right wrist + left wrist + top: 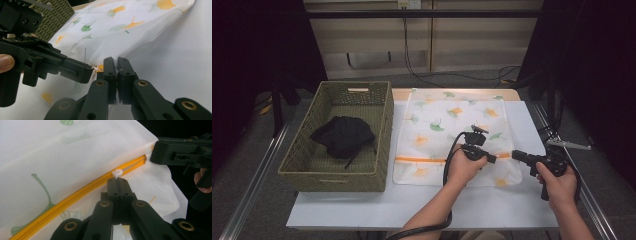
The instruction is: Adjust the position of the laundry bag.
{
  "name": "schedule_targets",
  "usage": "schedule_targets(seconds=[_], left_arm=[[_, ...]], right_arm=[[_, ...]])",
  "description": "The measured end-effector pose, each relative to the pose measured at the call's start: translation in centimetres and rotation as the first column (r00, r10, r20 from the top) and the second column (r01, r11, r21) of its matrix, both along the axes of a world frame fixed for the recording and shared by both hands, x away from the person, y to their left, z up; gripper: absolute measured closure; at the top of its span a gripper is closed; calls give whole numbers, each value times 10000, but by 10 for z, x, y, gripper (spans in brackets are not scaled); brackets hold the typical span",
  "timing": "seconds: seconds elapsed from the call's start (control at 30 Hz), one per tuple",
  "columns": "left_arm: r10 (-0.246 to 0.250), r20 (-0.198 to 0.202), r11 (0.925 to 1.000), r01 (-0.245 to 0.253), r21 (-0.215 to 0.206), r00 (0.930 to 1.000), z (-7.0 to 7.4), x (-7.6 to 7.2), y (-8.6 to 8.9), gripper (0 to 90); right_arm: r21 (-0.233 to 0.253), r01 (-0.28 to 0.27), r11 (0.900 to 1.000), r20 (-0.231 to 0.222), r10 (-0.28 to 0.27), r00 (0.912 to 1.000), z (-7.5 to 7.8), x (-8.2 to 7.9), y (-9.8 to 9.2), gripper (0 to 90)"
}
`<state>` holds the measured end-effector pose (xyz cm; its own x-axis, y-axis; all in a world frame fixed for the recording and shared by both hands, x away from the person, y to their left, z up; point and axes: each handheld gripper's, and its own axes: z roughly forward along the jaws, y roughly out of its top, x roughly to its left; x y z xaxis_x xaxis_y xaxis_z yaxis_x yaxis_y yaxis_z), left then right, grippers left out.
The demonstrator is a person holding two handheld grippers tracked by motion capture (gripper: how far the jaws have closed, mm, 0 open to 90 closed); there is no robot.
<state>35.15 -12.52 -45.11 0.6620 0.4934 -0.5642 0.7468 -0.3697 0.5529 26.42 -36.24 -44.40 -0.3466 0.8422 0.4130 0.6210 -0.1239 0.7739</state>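
Left gripper view showed the left gripper (117, 181) clamped on the white zipper pull (117, 173); the orange zipper (75, 196) ran lower left. The right gripper (117, 65) pinched the bag's (452, 125) edge, centre frame.

Tabletop (422, 210) brightly lit from above, surroundings dark; soft shadows; high view slightly soft; gripper views blurred up close.

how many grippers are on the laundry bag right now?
2. The left gripper pinches the white zipper pull on the orange zipper; the right gripper clamps the laundry bag edge at the zipper's end.
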Motion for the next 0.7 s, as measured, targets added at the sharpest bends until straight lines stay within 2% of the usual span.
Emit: schedule_targets(seconds=[0.03, 0.1, 0.13, 0.17, 0.33, 0.37, 0.47, 0.53, 0.57, 0.6, 0.67, 0.7], left_arm=[[211, -103, 9997, -213, -109, 9997, 0, -1, -1, 900], [43, 20, 9999, -43, 91, 10000, 0, 0, 0, 900], [202, -77, 9998, -201, 66, 9998, 0, -1, -1, 900], [-15, 15, 9997, 15, 229, 10000, 0, 0, 1, 900], [379, -170, 9993, -380, -47, 9991, 1, -2, -2, 900], [190, -80, 9998, -189, 61, 9998, 1, -1, -1, 900], [241, -119, 9997, -240, 87, 9996, 2, -2, 0, 900], [96, -27, 9998, -95, 150, 10000, 2, -1, 1, 900], [239, -141, 9997, -238, 55, 9996, 3, -2, 0, 900], [108, -69, 9998, -107, 195, 9999, 4, -1, 1, 900], [262, -148, 9996, -260, 123, 9995, 4, -2, 0, 900], [52, -43, 9995, -51, 298, 10000, 5, -1, 2, 900]], right_arm=[[50, -37, 10000, 15, 37, 10000, 0, 0, 0, 868], [-35, -24, 10000, 1, 24, 10000, -1, 0, 0, 868], [-27, -10, 10000, 11, 10, 10000, -1, 0, 1, 868], [-56, -19, 10000, 25, 19, 10000, -1, 0, 1, 868], [-27, -8, 10000, 25, 8, 10000, -1, 0, 1, 868], [-9, -14, 10000, 20, 14, 10000, -1, 0, 1, 868], [58, 30, 10000, -58, -29, 10000, -1, 0, 0, 868], [77, 40, 10000, -75, -39, 10000, -1, 0, 0, 868], [27, 40, 10000, -13, -40, 10000, -1, 0, 0, 868], [12, 31, 10000, 17, -31, 10000, 0, 0, 1, 867], [-9, 17, 10000, 41, -17, 10000, 0, 0, 1, 868], [20, 11, 10000, 28, -12, 10000, 1, 0, 1, 867]])
